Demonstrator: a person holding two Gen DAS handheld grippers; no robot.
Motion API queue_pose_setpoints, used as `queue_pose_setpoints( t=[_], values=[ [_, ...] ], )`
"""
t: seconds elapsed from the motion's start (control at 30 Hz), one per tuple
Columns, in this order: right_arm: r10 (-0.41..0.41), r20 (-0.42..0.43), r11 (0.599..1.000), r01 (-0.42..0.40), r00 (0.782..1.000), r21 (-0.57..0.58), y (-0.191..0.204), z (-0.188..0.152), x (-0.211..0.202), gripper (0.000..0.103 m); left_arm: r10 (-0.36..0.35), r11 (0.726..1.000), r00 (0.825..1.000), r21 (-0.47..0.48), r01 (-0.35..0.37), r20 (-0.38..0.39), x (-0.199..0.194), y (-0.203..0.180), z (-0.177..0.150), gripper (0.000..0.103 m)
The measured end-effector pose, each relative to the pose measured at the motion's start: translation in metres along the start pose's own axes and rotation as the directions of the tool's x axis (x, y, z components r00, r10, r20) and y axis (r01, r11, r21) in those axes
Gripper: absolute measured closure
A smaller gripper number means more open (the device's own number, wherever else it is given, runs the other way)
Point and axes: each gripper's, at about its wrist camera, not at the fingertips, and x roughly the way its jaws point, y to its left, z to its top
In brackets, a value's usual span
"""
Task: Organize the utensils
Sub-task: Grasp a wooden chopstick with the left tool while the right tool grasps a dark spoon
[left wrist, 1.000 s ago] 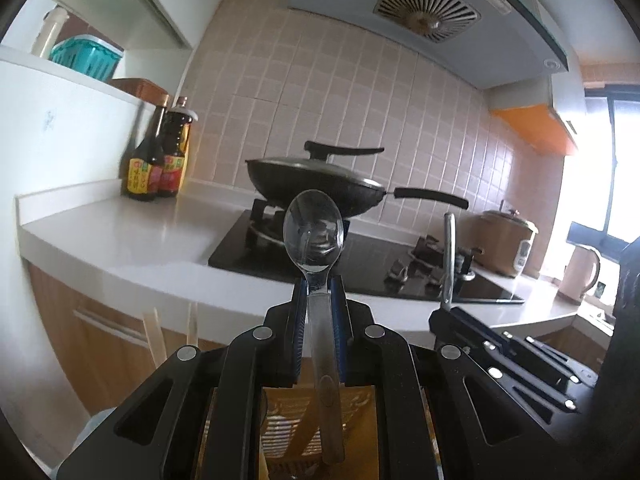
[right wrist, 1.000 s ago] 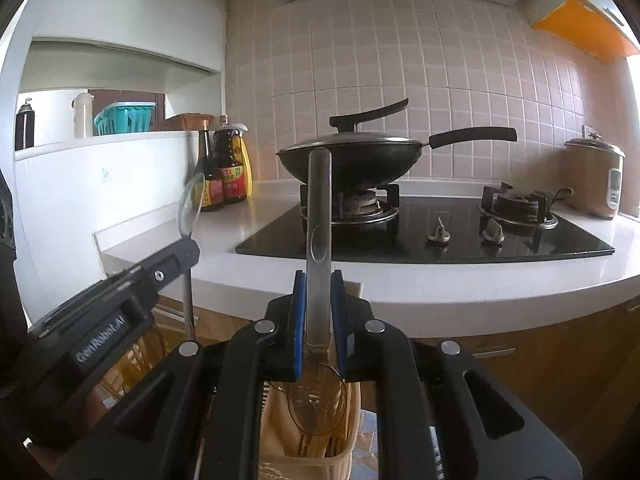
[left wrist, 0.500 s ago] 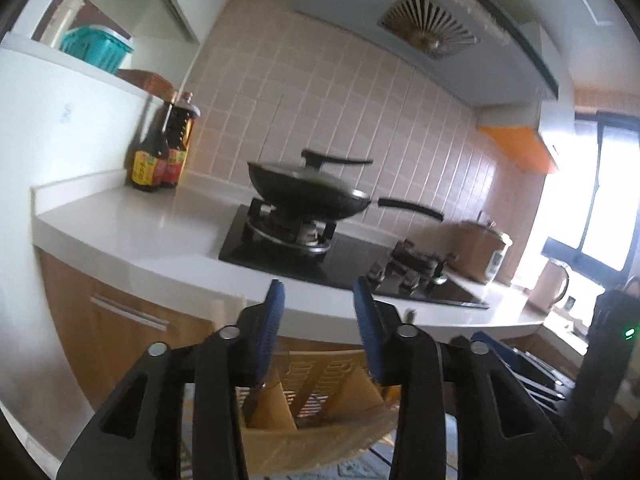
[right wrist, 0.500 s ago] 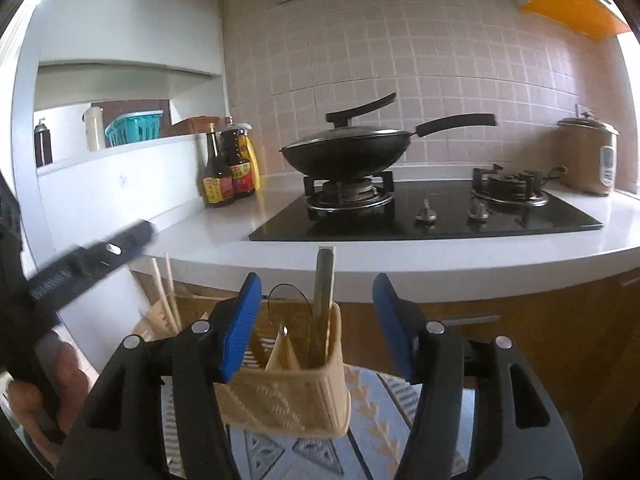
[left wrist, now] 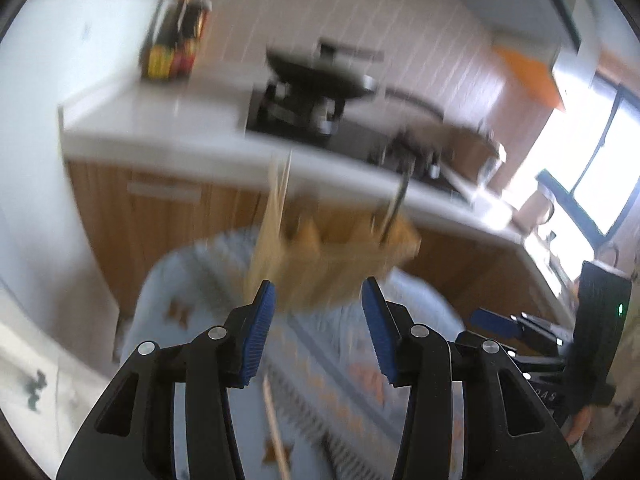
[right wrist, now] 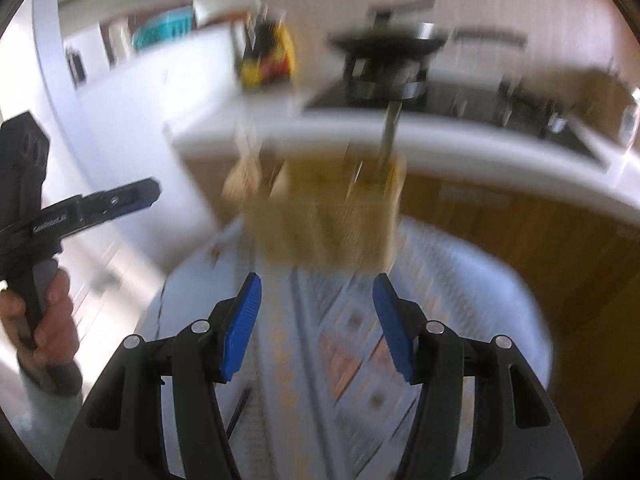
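A tan woven utensil holder stands on a patterned cloth; it also shows in the right wrist view. A metal utensil handle and wooden chopsticks stick up out of it. Both views are motion-blurred. My left gripper is open and empty, set back from the holder. My right gripper is open and empty, also back from it. A loose chopstick lies on the cloth under the left gripper.
A white counter with a black hob, a lidded wok and sauce bottles runs behind the holder. Wooden cabinet fronts stand below it. The left gripper and the hand holding it show at the right view's left edge.
Both grippers let go of their spoons into the holder, opened wide and pulled back and up. The holder now sits farther away in both views.
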Motion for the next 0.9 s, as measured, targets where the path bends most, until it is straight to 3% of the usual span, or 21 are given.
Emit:
queue_pose_setpoints(
  t=[0.13,0.23,0.33,0.47,0.7,0.8,0.9],
  values=[
    [0.109,-0.189,0.993,-0.098,0.976,0.066,0.007,-0.044,0.040,0.052,0.059,0.995,0.997,-0.080,-0.062,-0.044,0.014,0.027,-0.039,0.061],
    [0.170,-0.269,0.980,-0.134,0.948,0.145,0.013,-0.080,0.068,0.059,-0.013,0.990,0.989,-0.141,-0.009,-0.148,0.036,0.048,-0.069,0.063],
    [0.201,-0.309,0.973,-0.153,0.930,0.173,0.029,-0.108,0.085,0.062,0.013,0.992,0.975,-0.120,-0.040,-0.221,0.053,0.055,-0.091,0.064],
    [0.156,-0.312,0.985,-0.126,0.937,0.114,0.061,-0.130,0.094,0.066,0.055,0.996,0.971,-0.059,-0.070,-0.231,0.061,0.049,-0.113,0.067],
    [0.024,-0.271,1.000,-0.025,0.962,0.003,0.103,-0.145,0.102,0.071,0.089,0.994,0.965,-0.034,-0.100,-0.246,0.069,0.045,-0.132,0.074],
    [-0.045,-0.237,0.999,0.037,0.970,-0.040,0.105,-0.142,0.100,0.078,0.097,0.995,0.963,-0.004,-0.102,-0.253,0.068,0.038,-0.136,0.074],
    [-0.101,-0.204,0.994,0.091,0.974,-0.057,0.106,-0.147,0.100,0.093,0.109,0.994,0.957,0.025,-0.106,-0.268,0.073,0.032,-0.141,0.074]
  ],
)
